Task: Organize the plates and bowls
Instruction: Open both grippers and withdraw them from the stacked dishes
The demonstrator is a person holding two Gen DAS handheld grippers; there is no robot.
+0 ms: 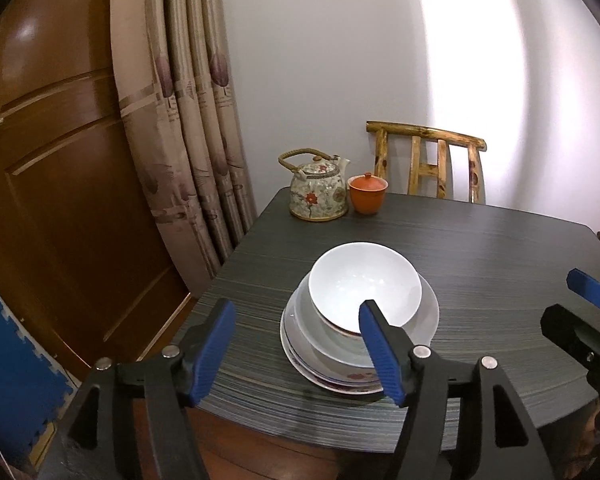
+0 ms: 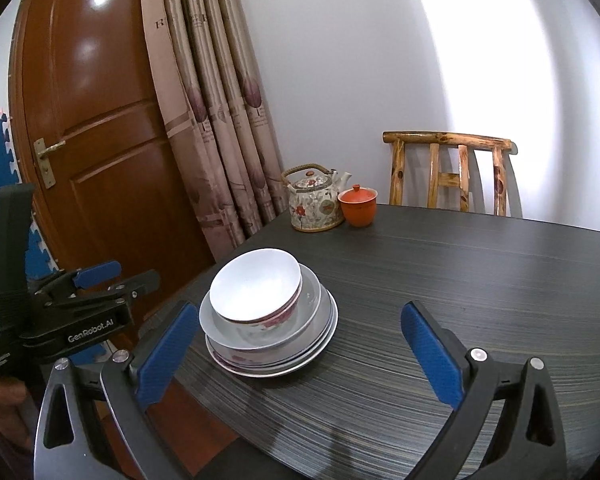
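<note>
A dark wood-grain counter (image 1: pixel 500 248) carries one neat stack near its left edge. On top sits a white bowl (image 1: pixel 365 282), tilted slightly, with a red floral pattern on its outer wall; it rests in a second bowl (image 2: pixel 300 312) of pale grey, which sits on a pile of plates (image 2: pixel 276 364) with red flowers on their rims.

The left gripper (image 1: pixel 296 344) is released – its blue pads stand wide apart with nothing between them. Its right pad overlaps the near rim of the white bowl in the left wrist view, but whether it touches is unclear. The right gripper (image 2: pixel 300 356) is also spread wide and empty, hovering low over the counter, with the stack just beyond its left pad.

At the far corner of the counter stand a floral teapot (image 1: pixel 319 194) with a woven handle and, just beside it, an orange lidded cup (image 1: pixel 367 194). Behind them – a wooden chair (image 2: pixel 452 172), beige curtains (image 1: pixel 188 120) and a brown door (image 2: pixel 96 120).
</note>
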